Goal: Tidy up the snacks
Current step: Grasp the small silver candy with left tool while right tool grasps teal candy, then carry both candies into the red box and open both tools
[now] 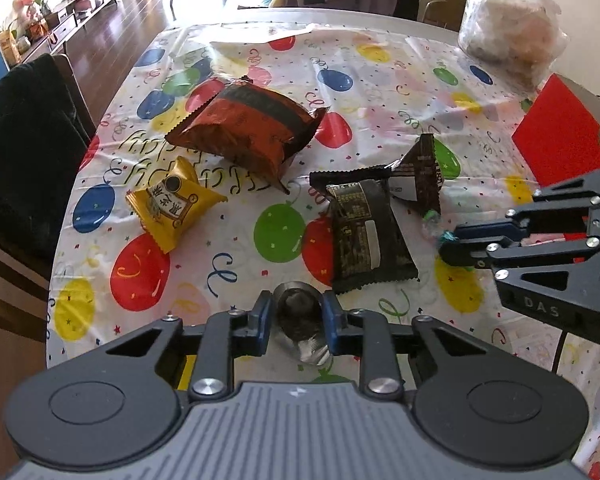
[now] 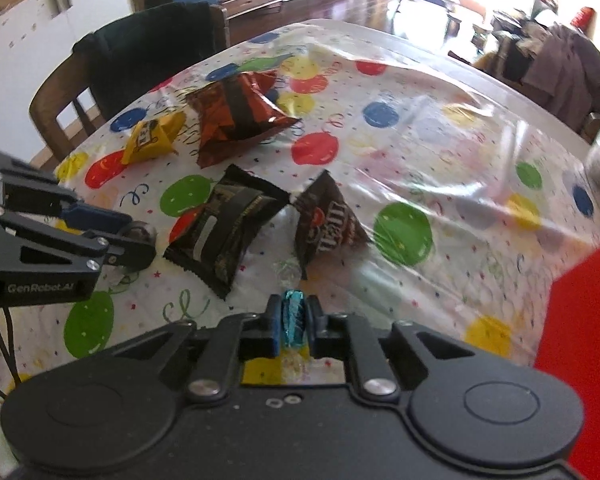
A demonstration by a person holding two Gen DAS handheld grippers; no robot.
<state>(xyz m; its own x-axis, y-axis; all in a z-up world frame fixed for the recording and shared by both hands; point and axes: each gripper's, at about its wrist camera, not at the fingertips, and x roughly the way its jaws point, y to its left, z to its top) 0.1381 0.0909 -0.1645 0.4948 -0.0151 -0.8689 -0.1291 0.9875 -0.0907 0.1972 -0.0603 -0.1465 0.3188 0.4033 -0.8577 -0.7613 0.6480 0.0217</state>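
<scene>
My left gripper (image 1: 296,320) is shut on a dark snack in clear silvery wrap (image 1: 300,316), held low over the table; it also shows in the right wrist view (image 2: 138,236). My right gripper (image 2: 294,320) is shut on a small teal foil candy (image 2: 293,316), seen from the left wrist view too (image 1: 446,238). On the balloon tablecloth (image 1: 380,80) lie a red-brown bag (image 1: 248,128), a yellow packet (image 1: 172,204), a black packet (image 1: 366,232) and a brown M&M's pouch (image 1: 420,176).
A red box (image 1: 556,140) stands at the right edge of the table, also in the right wrist view (image 2: 580,344). A clear bag of food (image 1: 508,36) sits at the far right. A dark-draped chair (image 1: 24,152) stands at the left side.
</scene>
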